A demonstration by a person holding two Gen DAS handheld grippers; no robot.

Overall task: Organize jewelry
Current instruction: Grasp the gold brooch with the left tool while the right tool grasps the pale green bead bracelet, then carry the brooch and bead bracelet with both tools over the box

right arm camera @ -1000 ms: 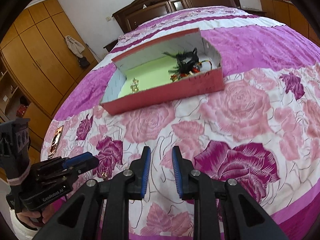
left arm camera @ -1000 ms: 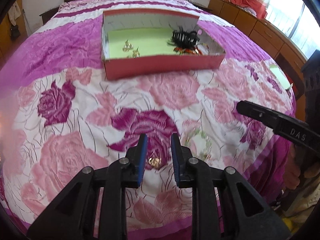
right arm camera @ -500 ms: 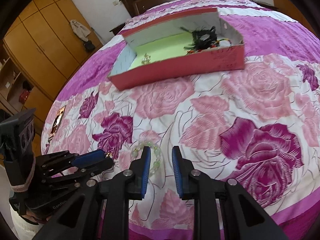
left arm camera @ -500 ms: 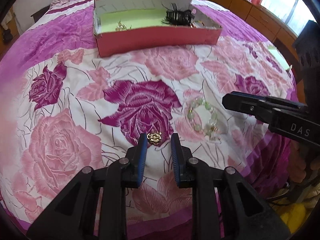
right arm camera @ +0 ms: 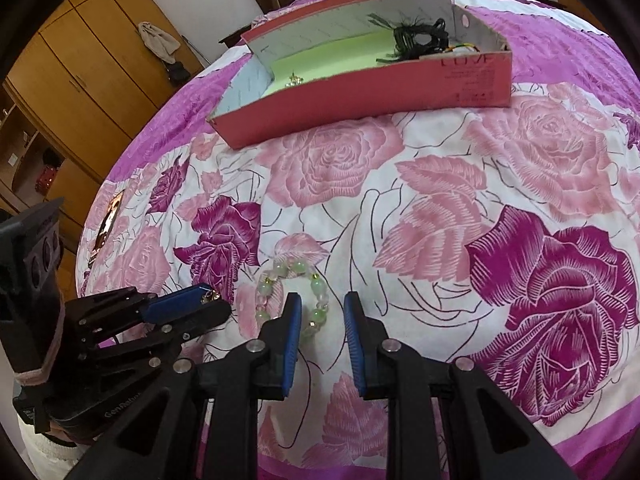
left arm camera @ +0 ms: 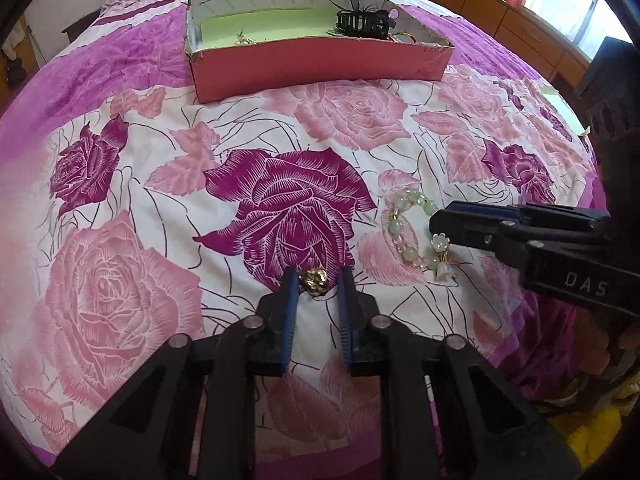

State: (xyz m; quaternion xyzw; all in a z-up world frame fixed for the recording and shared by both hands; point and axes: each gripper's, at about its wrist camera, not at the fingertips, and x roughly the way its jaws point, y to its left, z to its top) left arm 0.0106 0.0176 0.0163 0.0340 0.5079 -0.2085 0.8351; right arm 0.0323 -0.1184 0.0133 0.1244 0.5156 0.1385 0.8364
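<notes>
Gold-coloured, a small earring [left arm camera: 313,280] is seen on the rose-printed bedspread [left arm camera: 120,184], lying between the parted tips of the left gripper [left arm camera: 316,285], not clamped. Just beside it, a green-beaded bracelet [right arm camera: 294,294] is straddled by the right gripper [right arm camera: 322,312], jaws likewise apart. Farther up the bed, a red box [left arm camera: 320,62] is seen holding a black hair claw [left arm camera: 362,20] and other small trinkets.

A bed [left arm camera: 120,208] spread with a rose-printed cover in pink, purple and white.

Directly on it lie a small gold ornament [left arm camera: 314,281] between the left hand-held gripper [left arm camera: 316,280] fingers, a green bead bracelet [left arm camera: 416,236] at the right hand-held gripper [right arm camera: 318,306] tips, and a red box [left arm camera: 320,66] well ahead of both.
</notes>
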